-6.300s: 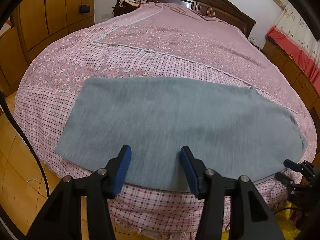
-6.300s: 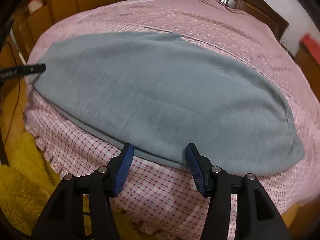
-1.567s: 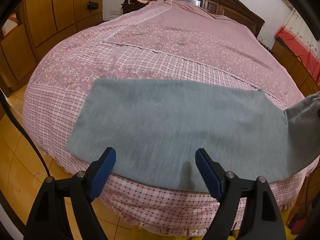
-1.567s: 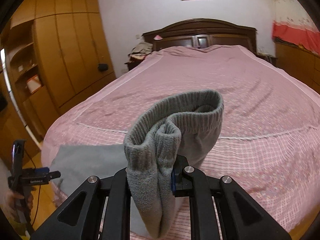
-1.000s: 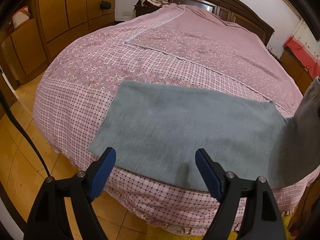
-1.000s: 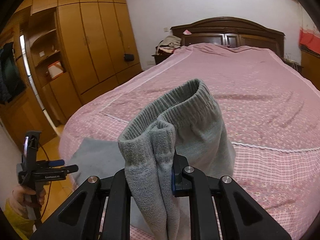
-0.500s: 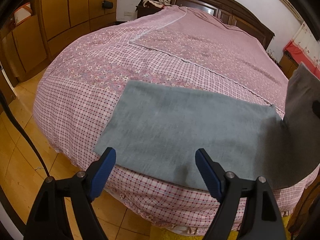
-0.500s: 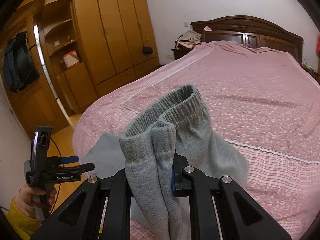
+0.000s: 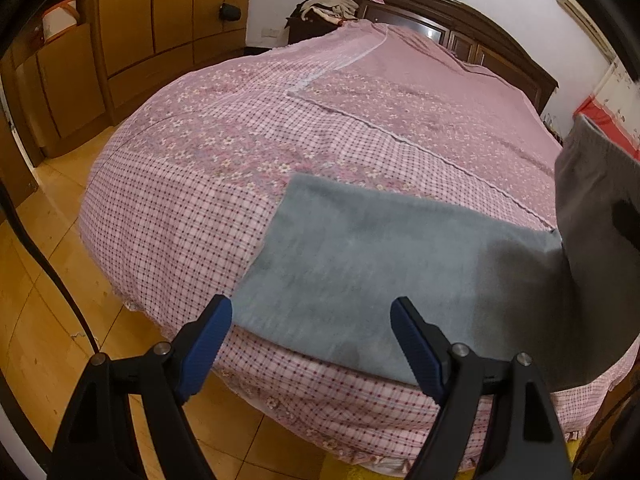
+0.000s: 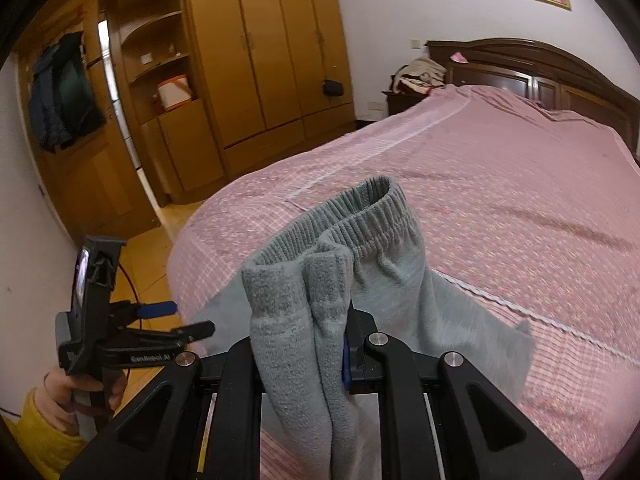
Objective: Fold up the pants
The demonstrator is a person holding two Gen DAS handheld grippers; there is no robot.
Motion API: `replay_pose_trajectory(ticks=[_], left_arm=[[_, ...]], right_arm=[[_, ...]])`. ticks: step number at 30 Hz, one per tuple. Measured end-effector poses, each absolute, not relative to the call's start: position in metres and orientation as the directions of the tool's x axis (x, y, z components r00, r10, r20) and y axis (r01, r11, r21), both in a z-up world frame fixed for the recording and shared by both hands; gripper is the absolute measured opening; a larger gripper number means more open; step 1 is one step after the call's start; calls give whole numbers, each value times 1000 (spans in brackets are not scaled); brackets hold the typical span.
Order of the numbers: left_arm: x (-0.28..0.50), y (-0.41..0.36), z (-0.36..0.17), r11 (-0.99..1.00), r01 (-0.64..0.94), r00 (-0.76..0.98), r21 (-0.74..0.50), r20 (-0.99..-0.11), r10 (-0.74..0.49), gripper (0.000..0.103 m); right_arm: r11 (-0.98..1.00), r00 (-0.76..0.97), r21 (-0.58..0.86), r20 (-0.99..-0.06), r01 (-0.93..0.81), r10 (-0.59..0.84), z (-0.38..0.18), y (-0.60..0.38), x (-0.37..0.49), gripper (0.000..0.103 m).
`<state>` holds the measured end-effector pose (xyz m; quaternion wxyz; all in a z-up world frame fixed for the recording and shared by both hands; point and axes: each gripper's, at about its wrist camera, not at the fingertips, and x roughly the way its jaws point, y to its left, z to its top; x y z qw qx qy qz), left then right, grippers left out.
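- Right gripper (image 10: 304,344): jaws pinched on the ribbed waistband of the grey fleece pants (image 10: 332,280), lifted above the bed (image 10: 520,168).
- Remainder of the pants (image 9: 380,264) lies flat on the checked bedspread at the bed's foot edge.
- Left gripper (image 9: 312,344): jaws spread wide, empty, just short of the pants' near edge.

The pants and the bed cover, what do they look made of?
The pants look like soft grey fleece or knit, fuzzy with a ribbed elastic waistband. The bed cover seems thin woven cotton, matte, printed with pink checks and flowers.
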<state>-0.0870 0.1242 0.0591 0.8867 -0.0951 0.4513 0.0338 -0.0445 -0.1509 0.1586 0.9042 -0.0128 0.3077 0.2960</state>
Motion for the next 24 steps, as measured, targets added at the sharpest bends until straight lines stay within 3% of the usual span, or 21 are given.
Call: replay_pose_trajectory(ticks=[14, 24], left_arm=[[-93, 157, 47, 966, -204, 587, -160, -810, -11, 85], [-101, 181, 33, 947, -263, 568, -185, -823, -3, 85]], right_arm=[[734, 491, 203, -626, -648, 606, 129, -63, -16, 16], [705, 355, 255, -721, -662, 595, 72, -15, 9, 20]])
